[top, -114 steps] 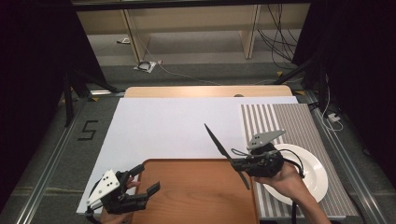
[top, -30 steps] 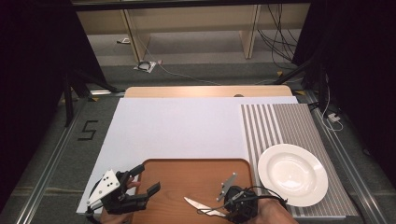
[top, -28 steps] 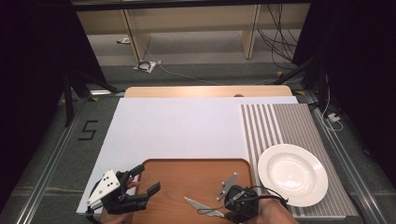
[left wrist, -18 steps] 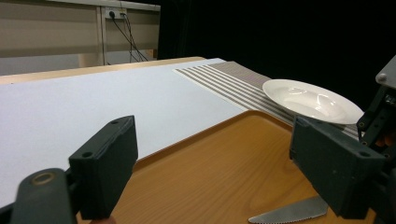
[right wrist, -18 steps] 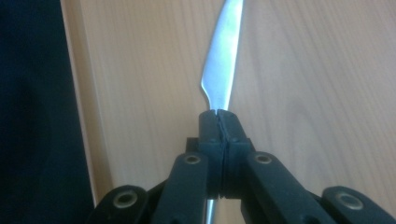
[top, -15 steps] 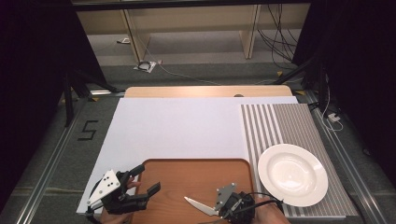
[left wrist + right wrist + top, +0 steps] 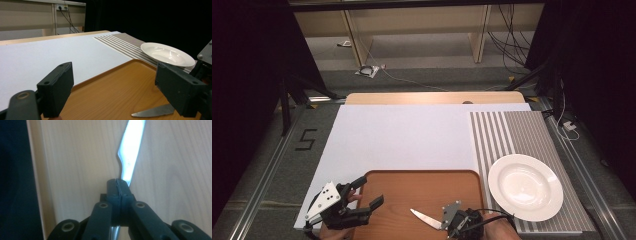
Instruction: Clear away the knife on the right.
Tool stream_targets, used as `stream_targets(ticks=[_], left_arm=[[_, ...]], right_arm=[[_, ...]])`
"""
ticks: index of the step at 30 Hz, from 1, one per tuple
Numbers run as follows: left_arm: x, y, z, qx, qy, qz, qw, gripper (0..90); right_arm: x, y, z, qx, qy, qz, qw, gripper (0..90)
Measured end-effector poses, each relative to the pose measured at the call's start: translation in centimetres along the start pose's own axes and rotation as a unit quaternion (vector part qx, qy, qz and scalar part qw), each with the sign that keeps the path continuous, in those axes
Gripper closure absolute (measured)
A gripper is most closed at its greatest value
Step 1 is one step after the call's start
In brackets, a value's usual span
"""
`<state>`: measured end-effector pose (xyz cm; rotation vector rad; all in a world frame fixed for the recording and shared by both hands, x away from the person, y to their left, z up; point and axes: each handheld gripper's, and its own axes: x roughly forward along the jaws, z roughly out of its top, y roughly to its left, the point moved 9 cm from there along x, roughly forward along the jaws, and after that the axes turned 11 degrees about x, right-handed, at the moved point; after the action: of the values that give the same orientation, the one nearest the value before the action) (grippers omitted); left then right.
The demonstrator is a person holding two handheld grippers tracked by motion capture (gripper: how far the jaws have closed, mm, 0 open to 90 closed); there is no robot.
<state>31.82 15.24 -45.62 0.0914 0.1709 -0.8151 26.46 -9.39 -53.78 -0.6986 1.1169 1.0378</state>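
shiny metal knife [image 7: 424,218], matt wooden tray [image 7: 422,192]

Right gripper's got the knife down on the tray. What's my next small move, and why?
Probably open the right gripper and back off. Its jaws are shut on the serrated steel knife, whose blade lies flat on the brown wooden tray. The left gripper stands open beside it, holding nothing.

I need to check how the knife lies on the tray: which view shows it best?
The high view: the knife lies flat on the wooden tray, blade pointing left. The right gripper view shows the blade close up past the shut fingers. The left gripper view catches its serrated tip.
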Motion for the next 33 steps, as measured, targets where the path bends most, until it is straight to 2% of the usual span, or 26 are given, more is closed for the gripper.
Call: stream_targets(ticks=[4,19,33], left_arm=[[0.0,0.0,0.0,-0.001,0.0,0.001,1.0,15.3],[0.0,0.0,0.0,0.0,0.0,0.001,1.0,15.3],[0.0,0.0,0.0,0.001,0.0,0.0,1.0,15.3]], right_arm=[[0.1,-0.3,-0.1,-0.004,-0.002,-0.007,1.0,90.0],[-0.3,-2.6,-1.6,0.028,0.005,-0.048,0.9984,90.0],[-0.6,-4.2,-2.4,0.047,0.006,-0.066,0.9966,90.0]])
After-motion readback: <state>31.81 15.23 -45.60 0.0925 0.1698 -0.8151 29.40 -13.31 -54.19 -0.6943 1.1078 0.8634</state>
